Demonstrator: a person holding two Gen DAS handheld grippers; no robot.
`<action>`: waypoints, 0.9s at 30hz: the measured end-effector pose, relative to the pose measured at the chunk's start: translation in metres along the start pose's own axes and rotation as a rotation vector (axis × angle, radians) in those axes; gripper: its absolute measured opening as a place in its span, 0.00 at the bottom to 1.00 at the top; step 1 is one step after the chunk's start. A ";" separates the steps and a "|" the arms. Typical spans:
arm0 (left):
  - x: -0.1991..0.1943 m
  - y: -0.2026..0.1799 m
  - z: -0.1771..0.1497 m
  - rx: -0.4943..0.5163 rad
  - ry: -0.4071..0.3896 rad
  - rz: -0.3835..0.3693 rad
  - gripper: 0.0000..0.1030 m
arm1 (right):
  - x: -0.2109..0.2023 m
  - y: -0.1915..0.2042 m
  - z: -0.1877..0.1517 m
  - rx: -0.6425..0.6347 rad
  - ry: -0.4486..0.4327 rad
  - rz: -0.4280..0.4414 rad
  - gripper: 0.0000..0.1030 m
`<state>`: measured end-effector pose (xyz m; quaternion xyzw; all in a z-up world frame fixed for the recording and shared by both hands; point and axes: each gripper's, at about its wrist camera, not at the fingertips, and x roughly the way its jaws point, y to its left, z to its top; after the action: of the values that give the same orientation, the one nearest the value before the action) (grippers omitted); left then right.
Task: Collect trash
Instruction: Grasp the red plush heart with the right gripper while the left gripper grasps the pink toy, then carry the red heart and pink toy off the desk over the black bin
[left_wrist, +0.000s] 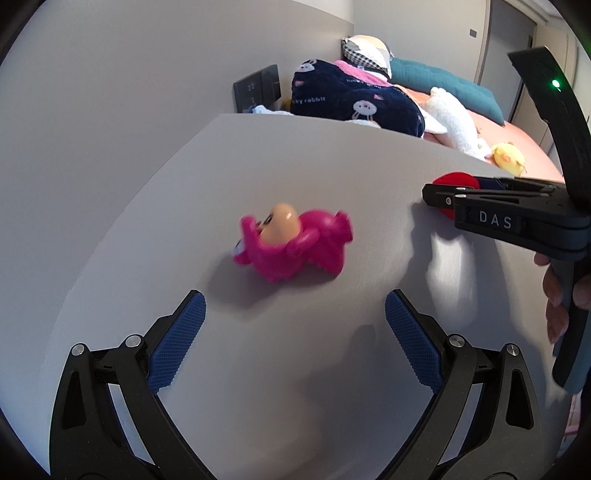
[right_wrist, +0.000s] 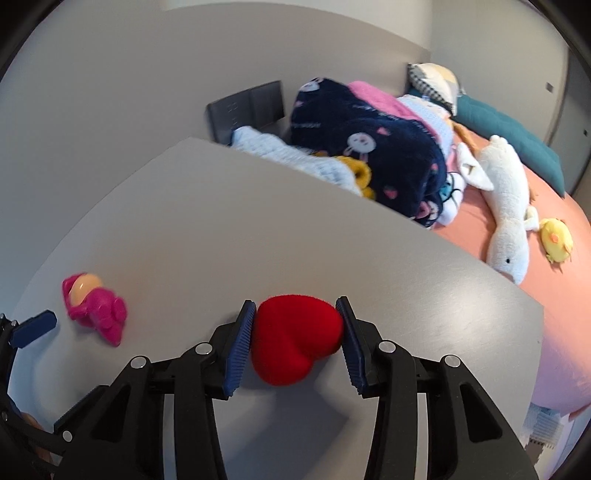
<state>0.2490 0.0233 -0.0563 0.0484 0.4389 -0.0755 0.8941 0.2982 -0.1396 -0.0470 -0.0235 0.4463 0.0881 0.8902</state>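
Partly hidden red heart pinched in right jaws, left jaws wide — pink toy blurred.

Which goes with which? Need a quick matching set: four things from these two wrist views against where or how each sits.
Things:
1. red plush heart
2. pink plastic doll figure
3. white plush goose
4. left tongs

States:
A. lying on the orange bedsheet
B. open, nothing between the pads
C. between the right tongs' blue pads, on the grey table
D. lying on its side on the table, ungripped

Pairs: 1-C, 2-D, 3-A, 4-B
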 end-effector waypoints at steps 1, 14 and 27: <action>0.002 -0.002 0.003 -0.004 -0.005 -0.005 0.92 | 0.000 -0.003 0.001 0.010 -0.001 0.003 0.45; 0.024 0.004 0.029 -0.086 -0.016 0.000 0.68 | 0.000 -0.023 0.000 0.038 -0.004 0.046 0.45; 0.000 -0.022 0.020 -0.035 -0.023 -0.002 0.68 | -0.029 -0.034 -0.015 0.058 -0.019 0.061 0.45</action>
<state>0.2612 -0.0018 -0.0446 0.0316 0.4297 -0.0692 0.8997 0.2749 -0.1788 -0.0341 0.0165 0.4407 0.1024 0.8917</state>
